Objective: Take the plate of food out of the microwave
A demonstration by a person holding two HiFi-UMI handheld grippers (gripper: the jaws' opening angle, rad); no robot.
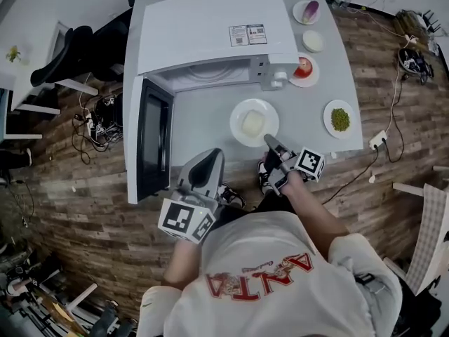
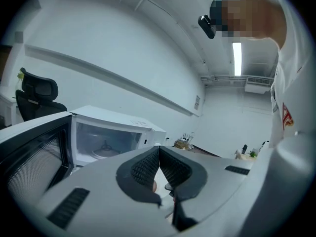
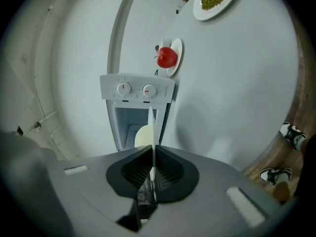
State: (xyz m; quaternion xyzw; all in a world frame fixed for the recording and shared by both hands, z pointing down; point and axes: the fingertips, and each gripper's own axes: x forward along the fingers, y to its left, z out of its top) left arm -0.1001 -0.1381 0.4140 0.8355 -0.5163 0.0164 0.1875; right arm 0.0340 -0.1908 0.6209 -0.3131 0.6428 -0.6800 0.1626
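A white plate (image 1: 239, 112) with a pale block of food (image 1: 252, 123) sits on the grey table (image 1: 203, 118), just in front of the white microwave (image 1: 210, 27). The microwave's door (image 1: 153, 135) hangs wide open to the left. My right gripper (image 1: 269, 141) is shut on the plate's near rim. In the right gripper view the plate (image 3: 151, 127) shows edge-on between the pads, with the food (image 3: 142, 136) to its left and the microwave (image 3: 137, 90) beyond. My left gripper (image 1: 216, 153) hovers at the table's front edge, shut and empty. Past the left gripper (image 2: 159, 149) is the microwave's open cavity (image 2: 106, 139).
Right of the microwave stand a plate with a red fruit (image 1: 303, 67), a plate of green peas (image 1: 340, 119), a plate with a purple vegetable (image 1: 309, 10) and a small white dish (image 1: 313, 41). Cables (image 1: 98, 121) lie on the wooden floor at the left.
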